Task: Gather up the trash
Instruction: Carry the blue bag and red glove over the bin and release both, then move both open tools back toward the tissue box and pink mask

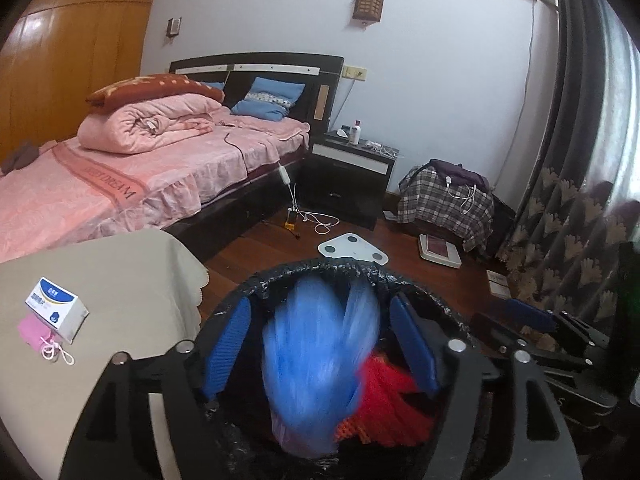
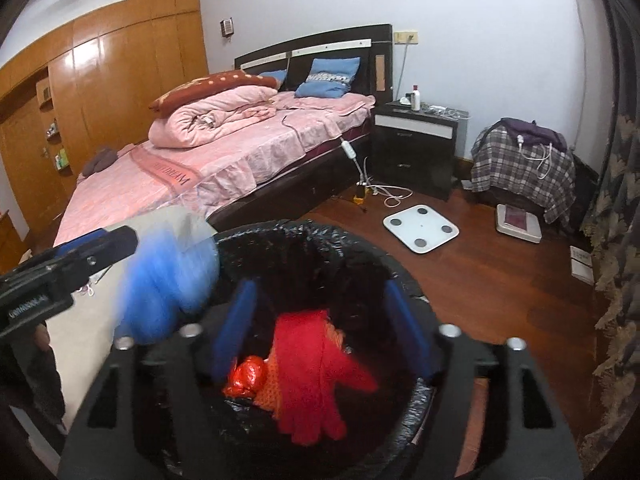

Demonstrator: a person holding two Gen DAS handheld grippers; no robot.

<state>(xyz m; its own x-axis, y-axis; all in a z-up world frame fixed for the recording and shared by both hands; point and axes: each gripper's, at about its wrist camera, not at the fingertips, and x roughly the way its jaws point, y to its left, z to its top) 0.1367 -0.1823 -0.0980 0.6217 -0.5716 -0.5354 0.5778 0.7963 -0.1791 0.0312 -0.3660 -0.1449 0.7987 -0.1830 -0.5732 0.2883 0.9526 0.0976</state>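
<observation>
**Nearly there: blue trash falling into the bin, table still to clear**

Already the black-lined trash bin (image 2: 320, 248) holds a red net-like piece (image 2: 316, 372) and a shiny red wrapper (image 2: 246, 374), so part of the collecting looks done. A blurred blue plastic item (image 1: 316, 364) sits in mid-air just above the bin's mouth, between the spread fingers of the left gripper (image 1: 320, 340); the blur suggests it is dropping, and nothing shows the pads touching it. From the right wrist view the same blue blur hangs at the bin's left rim, just beside the left tool. The right gripper (image 2: 324, 332) hovers over the bin with its fingers apart and nothing between them.

Left of the bin, on the beige-covered table (image 1: 132, 280), a white-and-blue box (image 1: 56, 308) and a pink mask (image 1: 36, 332) remain. Whether these count as trash I cannot tell; if so, they are what is left.
</observation>
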